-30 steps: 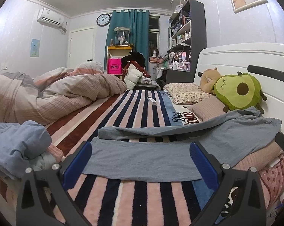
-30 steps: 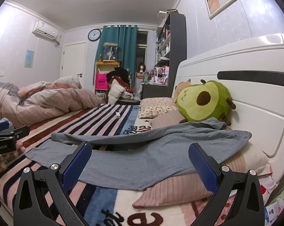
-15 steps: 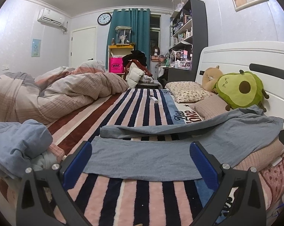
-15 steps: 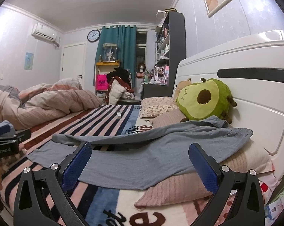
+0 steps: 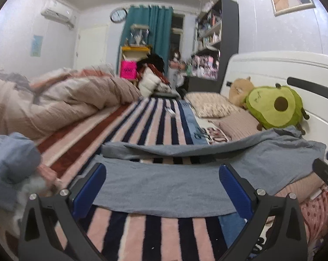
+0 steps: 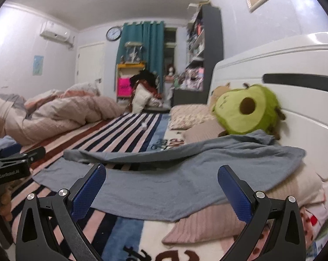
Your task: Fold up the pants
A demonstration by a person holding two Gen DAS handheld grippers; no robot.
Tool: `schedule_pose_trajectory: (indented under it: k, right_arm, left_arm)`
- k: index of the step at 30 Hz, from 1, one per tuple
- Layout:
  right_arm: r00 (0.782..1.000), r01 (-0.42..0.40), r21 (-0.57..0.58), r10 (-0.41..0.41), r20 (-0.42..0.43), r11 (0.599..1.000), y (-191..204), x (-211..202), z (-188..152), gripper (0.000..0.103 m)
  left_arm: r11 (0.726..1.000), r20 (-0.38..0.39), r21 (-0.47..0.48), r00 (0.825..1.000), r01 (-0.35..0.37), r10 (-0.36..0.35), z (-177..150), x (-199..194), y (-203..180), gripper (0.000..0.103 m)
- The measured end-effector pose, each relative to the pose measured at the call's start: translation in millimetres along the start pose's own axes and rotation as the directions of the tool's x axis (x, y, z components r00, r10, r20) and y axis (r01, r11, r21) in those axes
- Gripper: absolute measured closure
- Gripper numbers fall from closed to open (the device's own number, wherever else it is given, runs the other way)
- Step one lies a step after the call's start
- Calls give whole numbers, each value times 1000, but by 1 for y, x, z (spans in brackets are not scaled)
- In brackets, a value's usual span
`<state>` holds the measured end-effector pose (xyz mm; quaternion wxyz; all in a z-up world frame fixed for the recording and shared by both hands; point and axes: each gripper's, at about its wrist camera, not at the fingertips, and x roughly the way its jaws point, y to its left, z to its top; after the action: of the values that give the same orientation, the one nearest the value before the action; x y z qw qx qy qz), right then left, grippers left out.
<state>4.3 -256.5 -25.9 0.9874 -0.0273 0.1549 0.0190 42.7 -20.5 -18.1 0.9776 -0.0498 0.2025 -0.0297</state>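
Note:
Grey-blue pants (image 5: 164,187) lie spread across the striped bed cover, both legs running left, the waist end draped over a pink pillow at the right; they also show in the right wrist view (image 6: 185,180). My left gripper (image 5: 162,187) is open and empty, just above the near leg's hem area. My right gripper (image 6: 161,187) is open and empty, over the near edge of the pants toward the waist. The left gripper's body shows at the left edge of the right wrist view (image 6: 9,169).
A crumpled duvet (image 5: 55,104) fills the bed's left side. A heap of blue clothes (image 5: 9,163) lies at the near left. An avocado plush (image 5: 274,106), pillows and the white headboard (image 6: 294,87) stand at the right. A small white object (image 5: 170,111) lies on the stripes.
Both grippers have moved slightly forward and lower toward the pants, with motion blur now. The pants have not moved. Both grippers stay open.

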Motion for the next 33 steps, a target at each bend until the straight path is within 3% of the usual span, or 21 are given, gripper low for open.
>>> schedule_pose_trajectory:
  k: [4,7,11,14,18,21,23,25,26,28,33]
  right_arm:
    - [988,-104,9,104,-111,995,-11,54,11,0]
    - [956,-199,75,210,-204,977,-27,110,16,1]
    - [917,-212,208,268,-296,955,-53,187,20,1]
    - [898,-190,276,280,-339,942,-69,235,20,1]
    - [894,-132,350,264,-362,927,-89,279,20,1]
    - [883,-88,422,266,-386,903,-104,306,16,1]
    - [871,-69,456,276,-406,887,-110,321,15,1]
    - [872,-48,492,277,-404,869,-118,335,15,2]
    - [874,-26,502,263,-408,865,-121,341,15,8]
    - [873,16,513,238,-426,858,-126,354,14,12]
    - [876,119,457,124,-466,882,-131,371,13,30]
  left_arm:
    - [1000,-55,14,998,4,-3,17,44,4,1]
    - [1000,-121,8,992,27,-25,31,84,9,1]
    - [993,-264,-85,960,77,-97,36,147,19,1]
    - [984,-375,-150,916,93,-144,34,196,23,1]
    - [968,-449,-231,871,102,-199,32,248,26,1]
    - [953,-483,-292,848,75,-215,30,276,31,1]
    - [956,-503,-291,844,40,-188,30,291,32,1]
    - [961,-531,-273,828,37,-183,29,308,28,1]
    - [958,-551,-284,810,44,-200,27,319,27,1]
    - [956,-577,-293,797,3,-179,25,333,31,1]
    - [952,-597,-302,789,-55,-144,22,361,41,16]
